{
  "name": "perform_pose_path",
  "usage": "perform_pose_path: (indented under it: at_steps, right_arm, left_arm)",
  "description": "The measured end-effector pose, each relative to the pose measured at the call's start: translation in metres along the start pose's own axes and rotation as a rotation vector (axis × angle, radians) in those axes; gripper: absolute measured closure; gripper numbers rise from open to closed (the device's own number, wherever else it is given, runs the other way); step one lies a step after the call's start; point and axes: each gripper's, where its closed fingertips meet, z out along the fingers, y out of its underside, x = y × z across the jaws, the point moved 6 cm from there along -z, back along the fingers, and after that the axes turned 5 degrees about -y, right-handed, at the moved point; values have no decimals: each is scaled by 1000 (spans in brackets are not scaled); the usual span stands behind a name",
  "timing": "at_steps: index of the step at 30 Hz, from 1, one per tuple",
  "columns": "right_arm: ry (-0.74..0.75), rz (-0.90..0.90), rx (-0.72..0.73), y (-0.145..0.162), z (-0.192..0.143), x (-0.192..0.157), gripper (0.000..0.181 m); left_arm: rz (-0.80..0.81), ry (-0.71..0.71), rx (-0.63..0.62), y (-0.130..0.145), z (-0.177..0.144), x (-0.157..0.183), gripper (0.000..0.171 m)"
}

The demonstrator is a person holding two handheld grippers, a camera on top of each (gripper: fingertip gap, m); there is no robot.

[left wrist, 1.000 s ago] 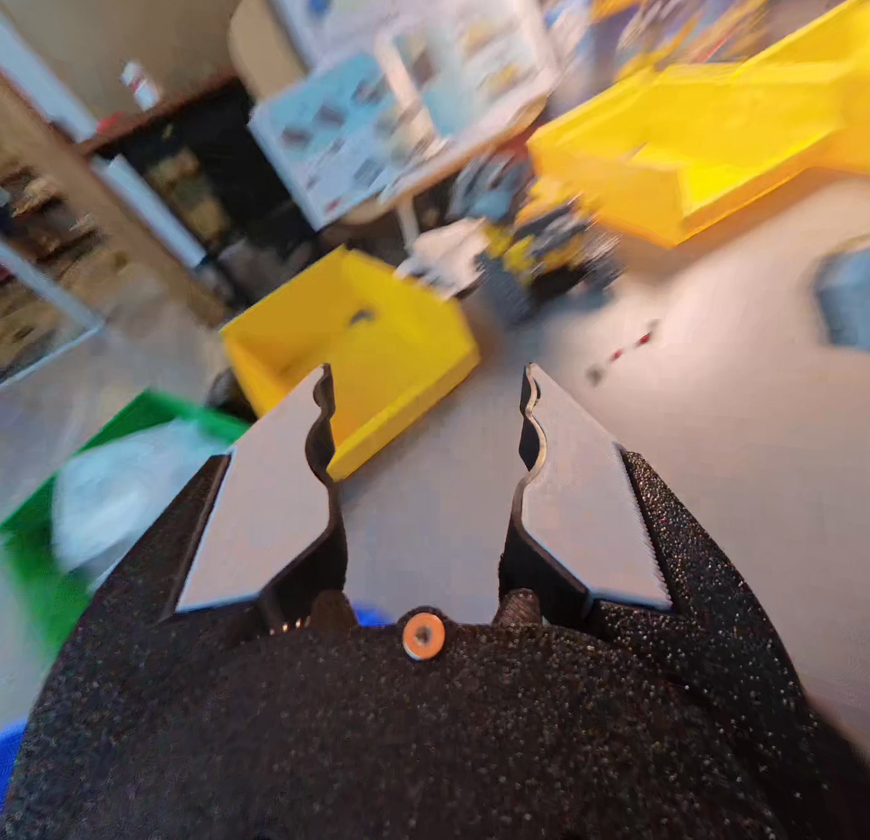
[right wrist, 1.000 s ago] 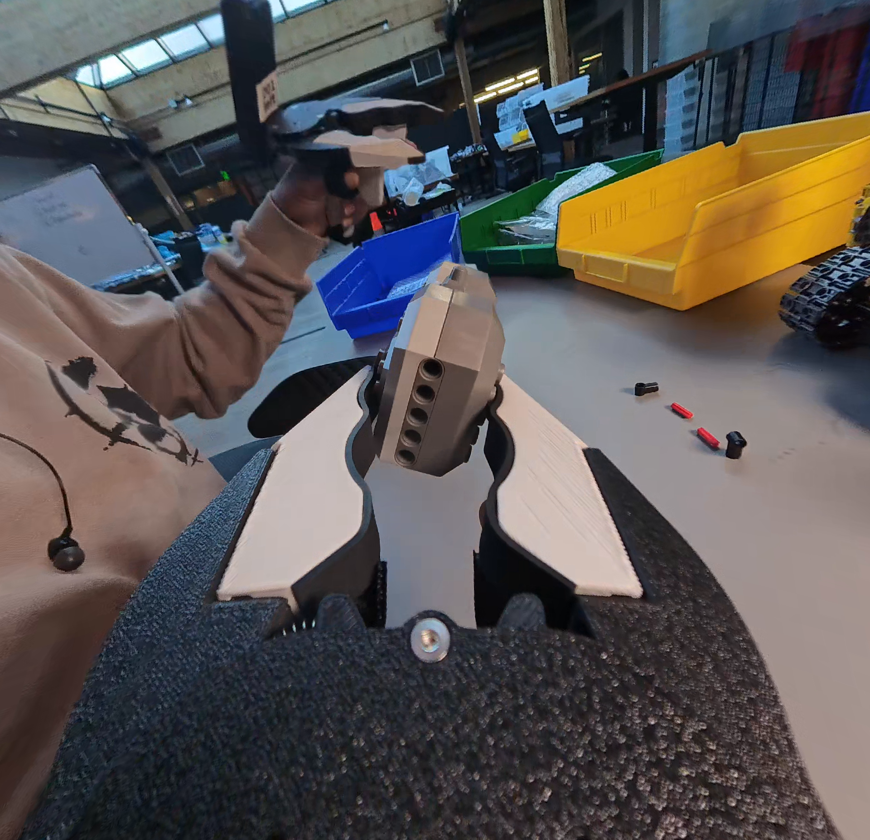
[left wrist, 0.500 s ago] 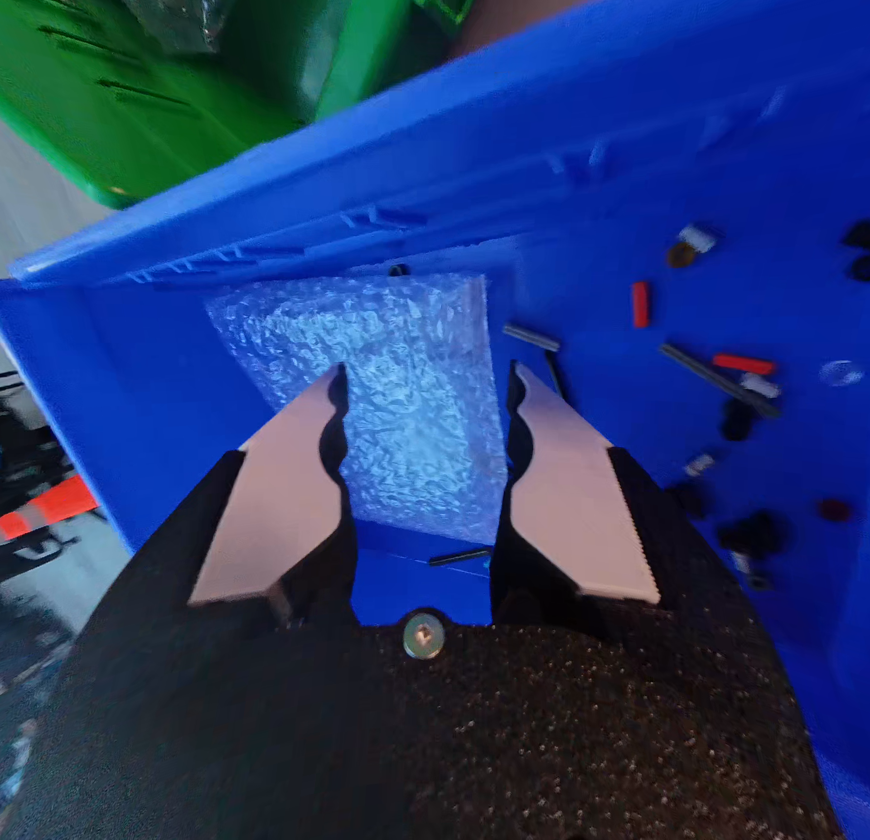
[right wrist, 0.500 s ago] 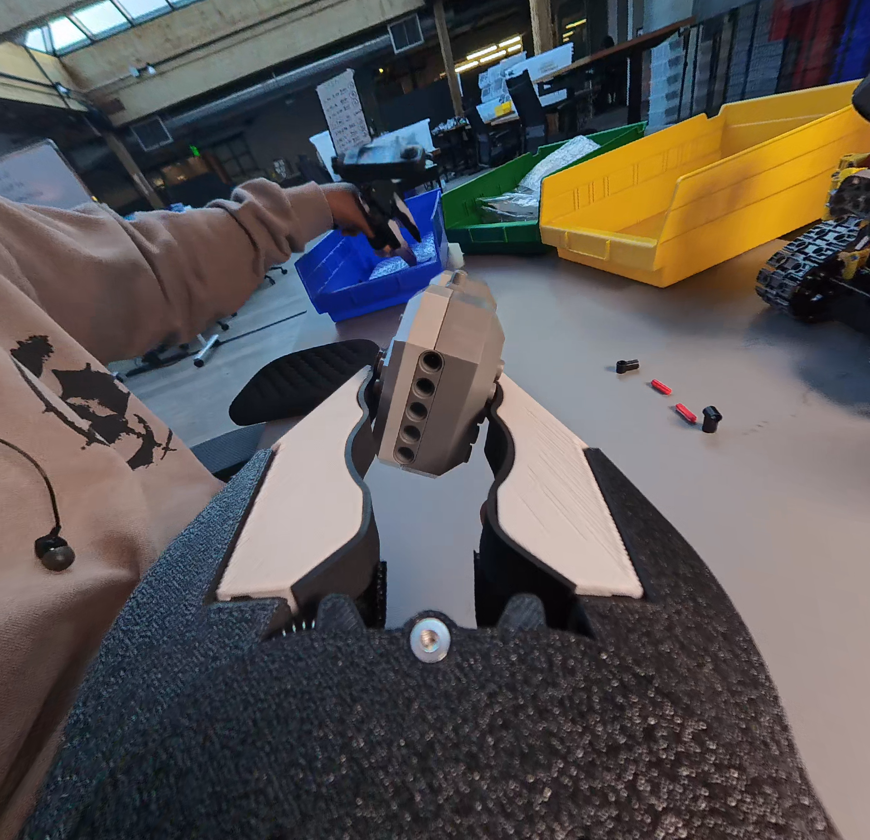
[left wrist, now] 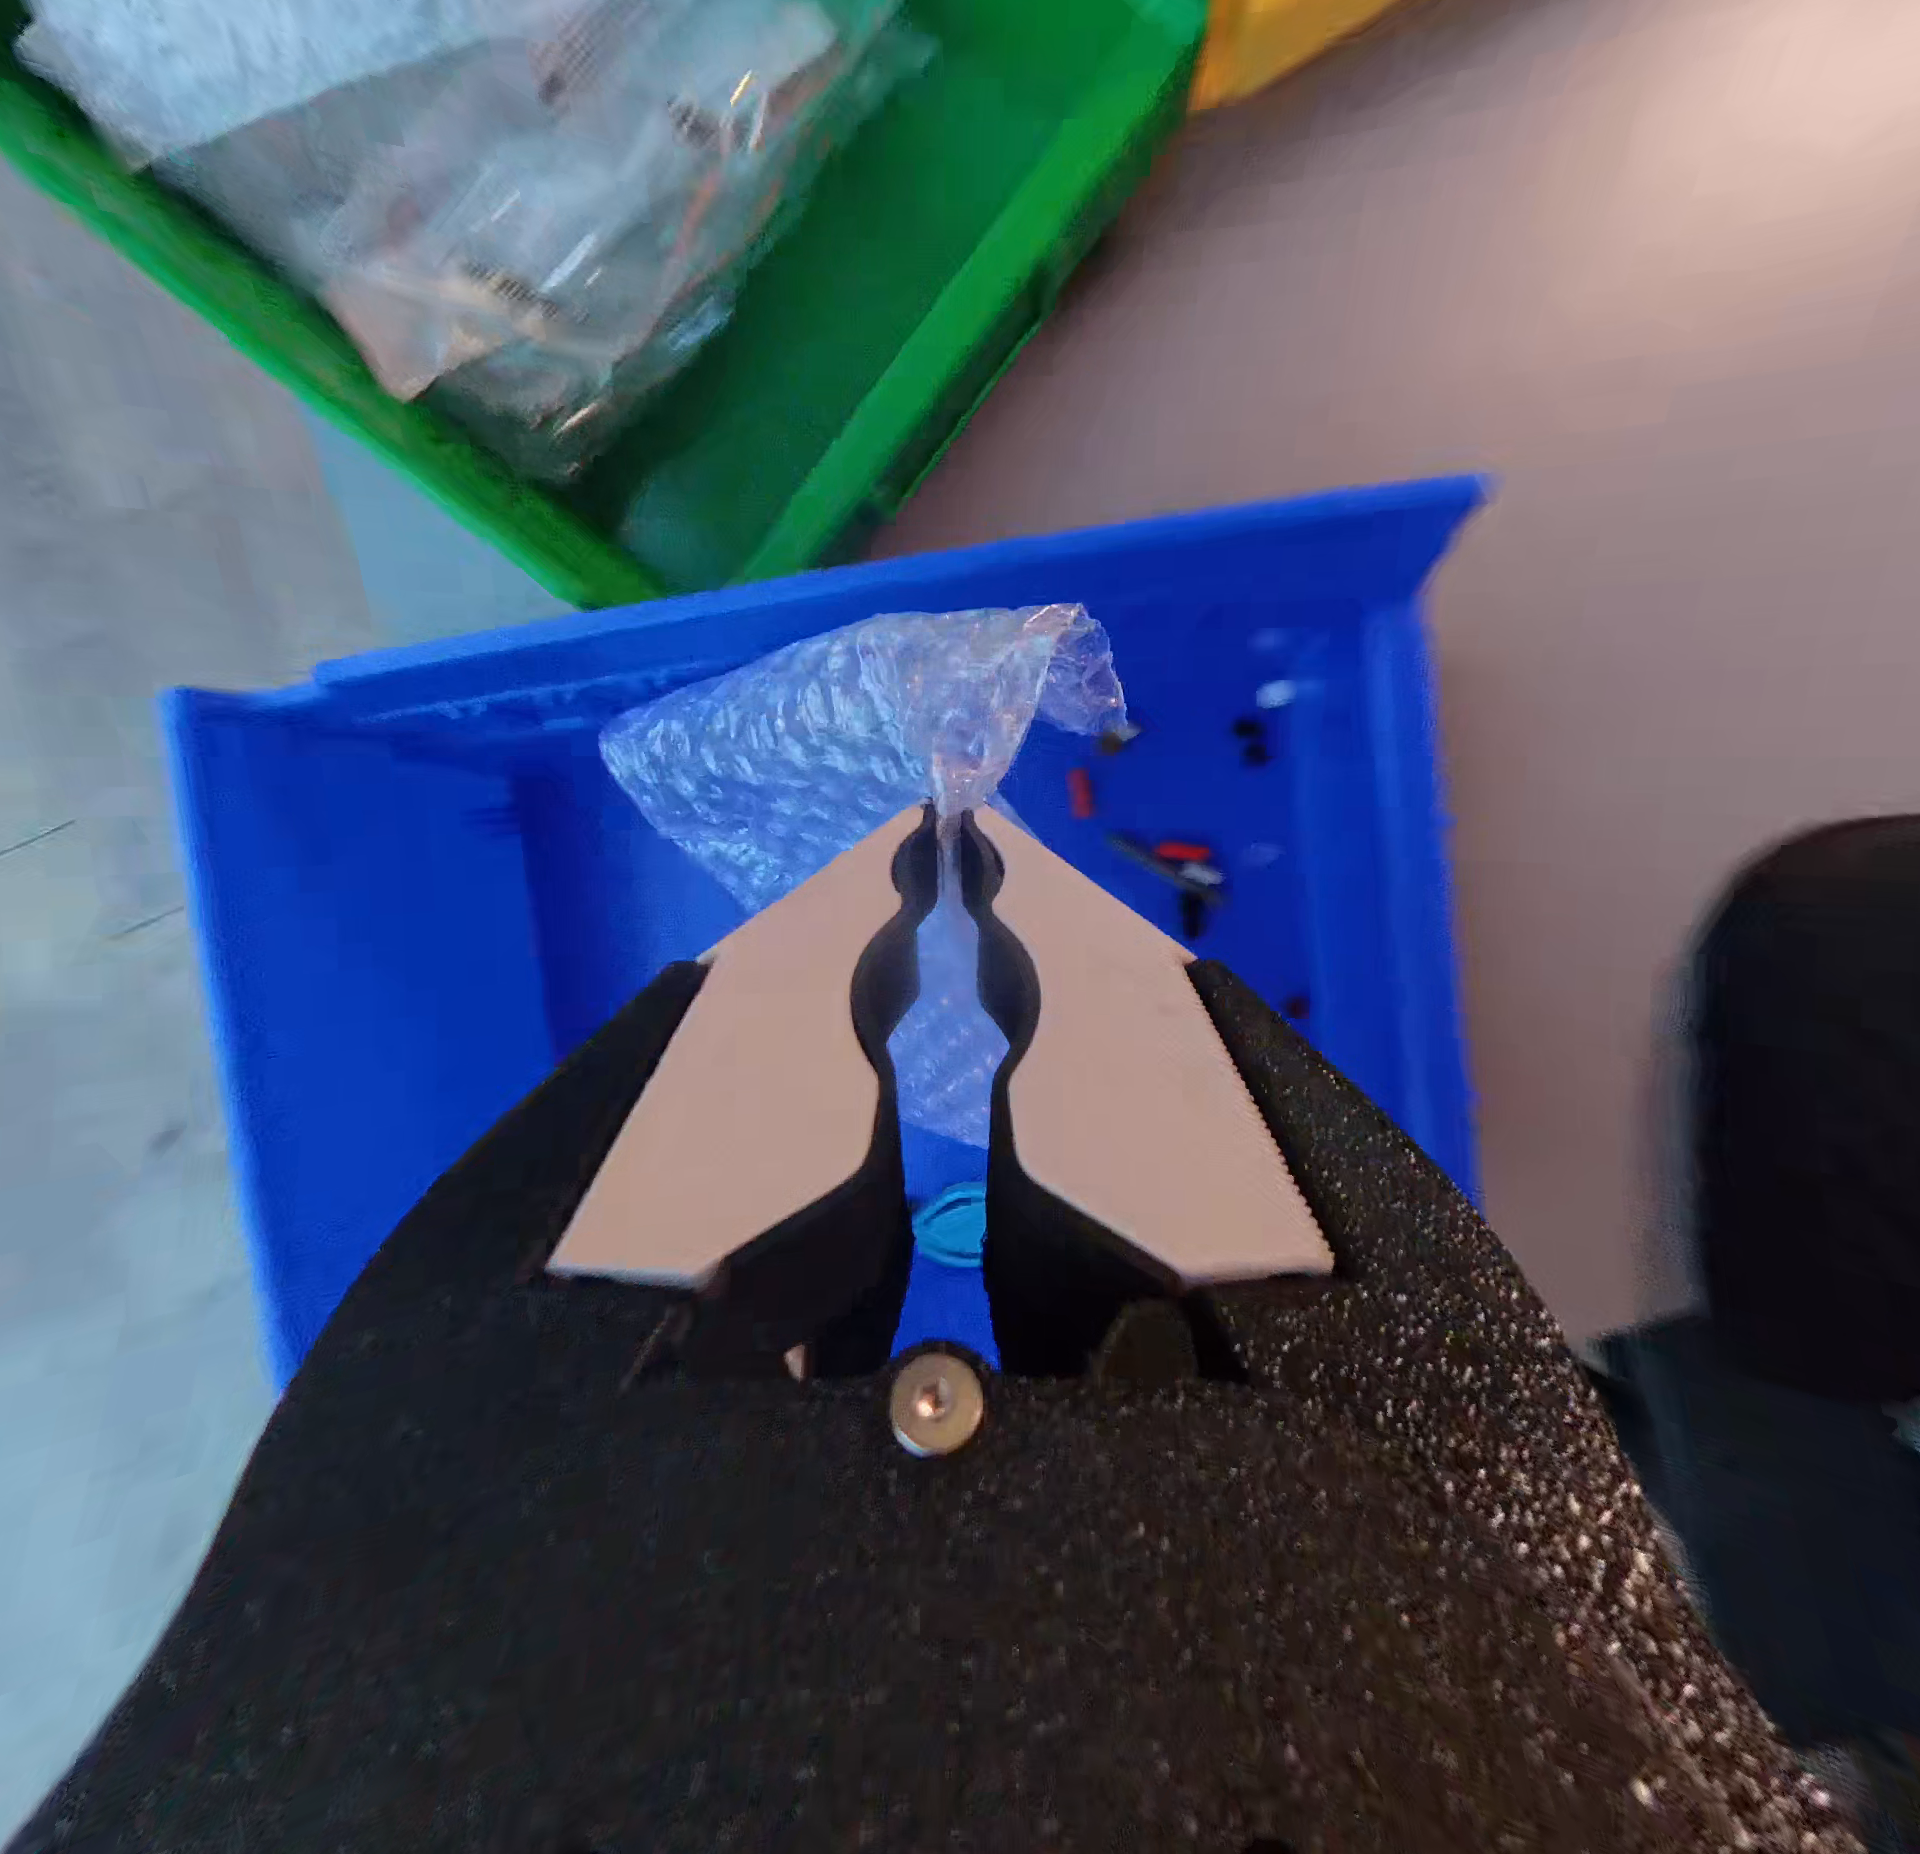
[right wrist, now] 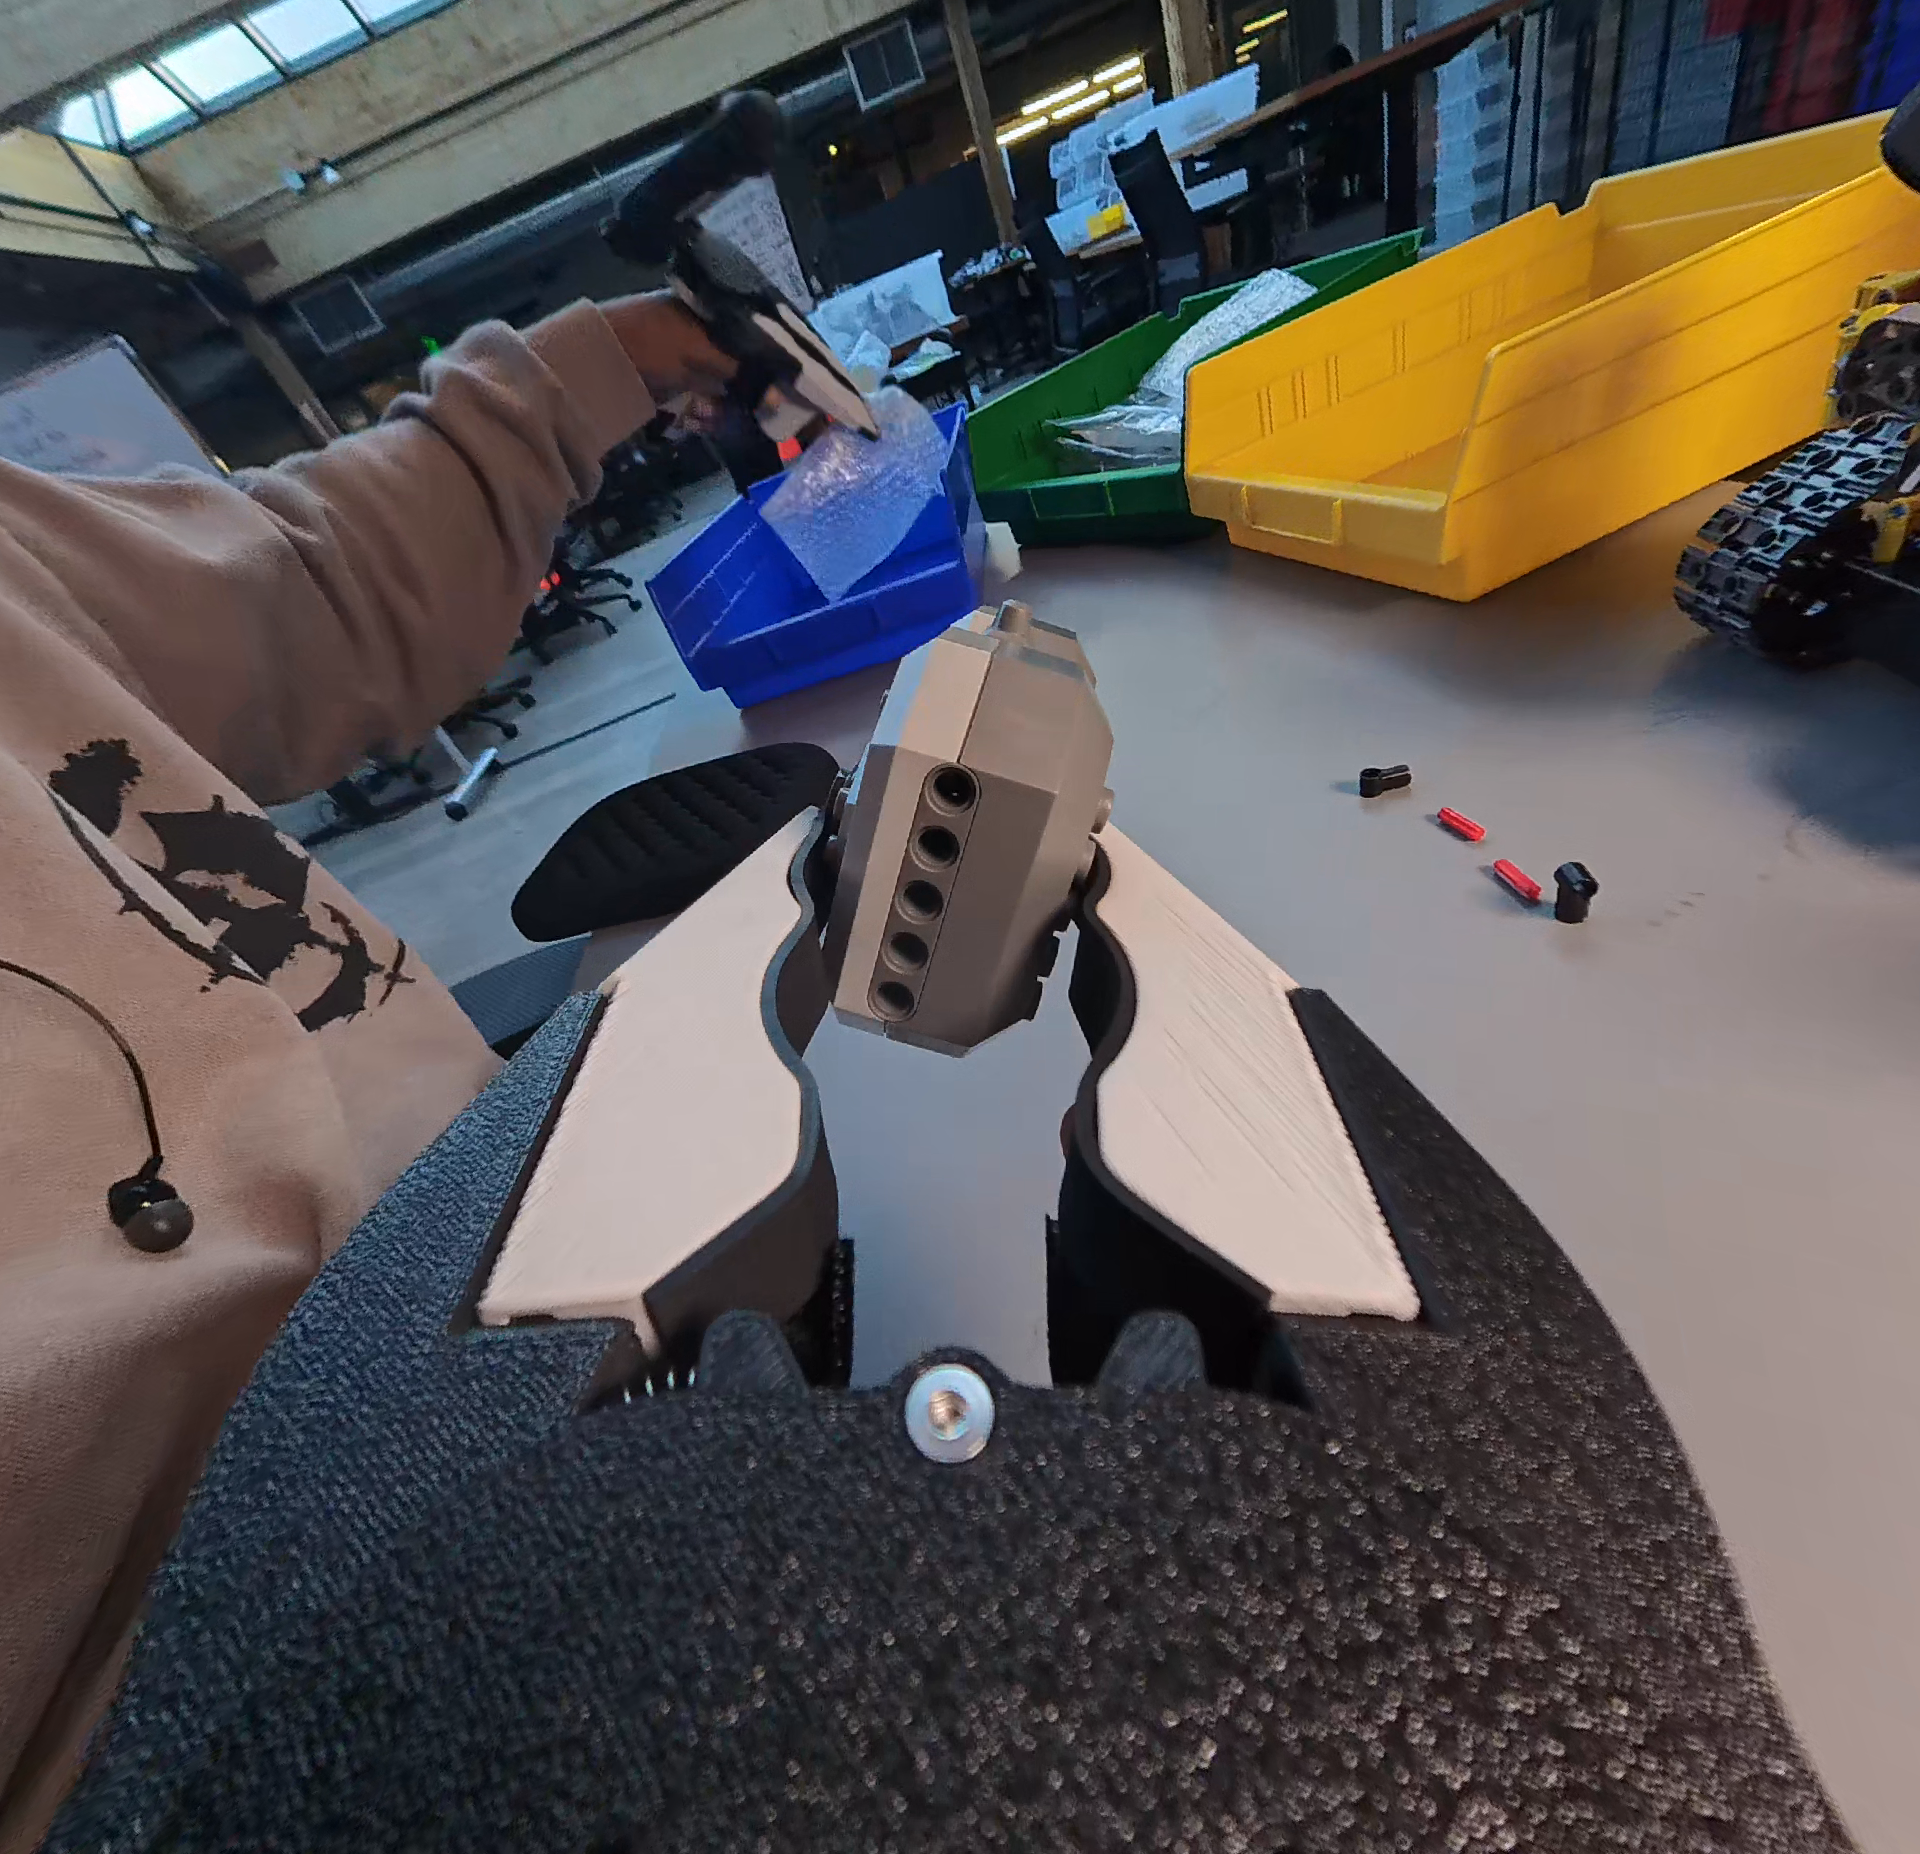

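Note:
My left gripper (left wrist: 945, 815) is shut on a corner of a clear bubble wrap sheet (left wrist: 831, 734) and holds it lifted above the blue bin (left wrist: 353, 931). Small red and black pins (left wrist: 1174, 859) lie on the bin floor. In the right wrist view the left gripper (right wrist: 868, 428) shows far off with the bubble wrap (right wrist: 852, 516) hanging over the blue bin (right wrist: 831, 630). My right gripper (right wrist: 951, 848) is shut on a grey block with a row of holes (right wrist: 966, 869) and holds it above the grey table (right wrist: 1455, 1077).
A green bin (left wrist: 935, 246) with clear bags sits behind the blue bin, a yellow bin (right wrist: 1507, 422) beside it. Loose red and black pins (right wrist: 1517, 874) lie on the table. A tracked yellow-black model (right wrist: 1808, 557) stands at right. A black chair armrest (right wrist: 665, 838) is near. One gripper's finger ends stand about 50 cm off the other's. To the tracked yellow-black model (right wrist: 1808, 557): right tips about 25 cm, left tips about 50 cm.
My left gripper swung down into the blue bin, closed on the bubble wrap and has lifted it up. My right gripper has kept still with the grey block.

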Motion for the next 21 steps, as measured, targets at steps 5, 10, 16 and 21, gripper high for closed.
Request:
perform_pose_path:
  at_steps: [5, 10, 16, 21]
  right_arm:
    - [-5, -5, -11, 1, 2, -1, 137]
    - [-7, -5, -18, 3, 4, -3, 137]
    - [-7, 6, -24, 5, 6, -2, 137]
    - [-12, 13, -36, 8, 8, -2, 137]
  left_arm:
    - [-102, 526, 271, -3, -53, 3, 169]
    - [-141, 712, 453, 1, -73, -2, 169]
    - [-187, 739, 501, 9, -66, -7, 169]
    - [-178, 764, 536, 8, -67, -3, 169]
